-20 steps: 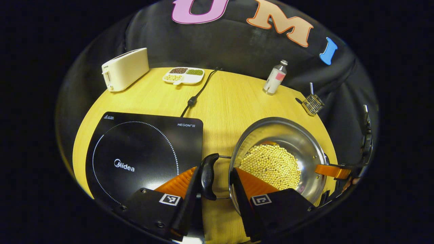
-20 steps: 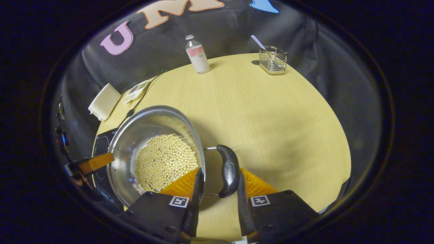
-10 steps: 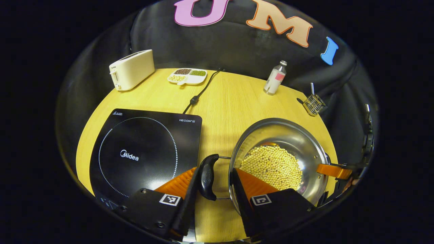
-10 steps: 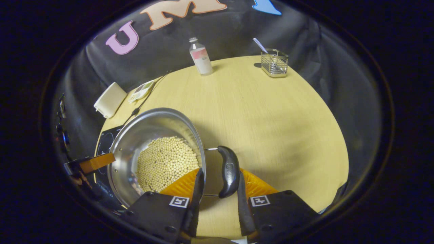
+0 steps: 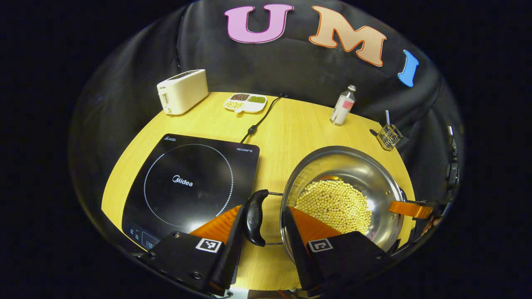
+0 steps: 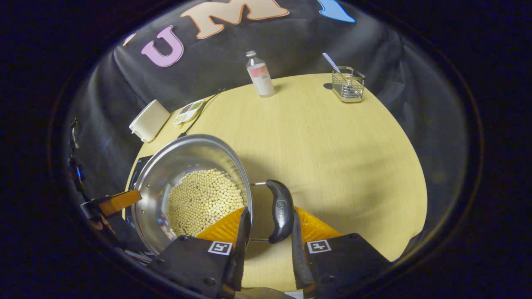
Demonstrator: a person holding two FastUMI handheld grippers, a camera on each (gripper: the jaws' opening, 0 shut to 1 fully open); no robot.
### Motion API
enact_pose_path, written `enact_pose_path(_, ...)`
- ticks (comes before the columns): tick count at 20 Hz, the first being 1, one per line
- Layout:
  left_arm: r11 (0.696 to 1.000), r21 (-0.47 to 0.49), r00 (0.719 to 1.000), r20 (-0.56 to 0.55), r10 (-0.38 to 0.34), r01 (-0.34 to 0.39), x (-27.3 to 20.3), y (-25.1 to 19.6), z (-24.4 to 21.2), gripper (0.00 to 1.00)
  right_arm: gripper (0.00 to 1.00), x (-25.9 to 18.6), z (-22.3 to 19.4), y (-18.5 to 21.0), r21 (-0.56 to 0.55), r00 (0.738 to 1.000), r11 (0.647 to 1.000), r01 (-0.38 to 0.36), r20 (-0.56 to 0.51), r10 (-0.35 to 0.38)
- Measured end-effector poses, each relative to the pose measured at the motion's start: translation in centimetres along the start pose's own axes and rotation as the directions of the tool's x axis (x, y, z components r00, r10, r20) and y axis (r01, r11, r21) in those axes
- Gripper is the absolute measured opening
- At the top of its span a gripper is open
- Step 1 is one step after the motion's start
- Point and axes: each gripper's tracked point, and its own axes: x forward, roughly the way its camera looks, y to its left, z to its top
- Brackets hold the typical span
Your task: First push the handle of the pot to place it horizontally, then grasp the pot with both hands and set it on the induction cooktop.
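Now | left gripper (image 5: 262,232) holds one pot (image 5: 365,166) handle (image 5: 253,216) | right gripper (image 6: 266,236) holds other handle (image 6: 280,215) | cooktop (image 5: 187,182) beside pot

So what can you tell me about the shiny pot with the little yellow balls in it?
The pot looks like shiny steel, round and deep, with no lid. Its bottom is covered with small pale yellow beans. It has a black handle on a wire loop on each side, both lying flat. The left gripper has its fingers around one handle, and the right gripper around the other. The pot is beside the black cooktop, not on it.
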Motion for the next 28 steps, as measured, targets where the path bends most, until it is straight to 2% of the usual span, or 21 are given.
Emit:
enact_pose_path(5,1.0,0.01,1.0,0.029,0.004,-0.005,-1.1,1.7,1.3,0.64,0.44,-0.2,0.8,2.1,-0.001,1.0,1.0,-0.008,0.023,0.008)
enact_pose_path(10,0.999,0.014,0.998,0.034,-0.053,0.052,-0.1,4.7,3.3,0.61,0.43,-0.3,1.9,5.6,0.003,0.997,0.999,0.038,0.066,-0.038)
enact_pose_path(11,0.998,0.021,0.997,0.033,-0.062,0.062,0.1,5.6,3.7,0.61,0.5,-0.4,1.9,6.6,0.007,0.996,0.999,0.047,0.071,-0.048)
enact_pose_path(12,0.997,0.029,0.997,0.033,-0.073,0.072,0.2,6.6,4.3,0.61,0.44,-0.5,1.9,7.8,0.016,0.996,0.998,0.057,0.072,-0.058)
enact_pose_path(13,0.996,0.036,0.996,0.031,-0.085,0.084,0.5,7.6,4.9,0.61,0.43,-0.5,2.0,8.9,0.026,0.995,0.997,0.066,0.077,-0.068)
enact_pose_path(20,0.989,0.075,0.991,0.033,-0.128,0.125,1.4,14.8,8.3,0.61,0.44,0.9,1.6,16.8,0.068,0.99,0.993,0.101,0.094,-0.107)
enact_pose_path(28,0.99,0.071,0.991,0.04,-0.126,0.123,1.4,22.0,9.4,0.61,0.44,2.3,0.6,23.8,0.068,0.989,0.993,0.097,0.101,-0.104)
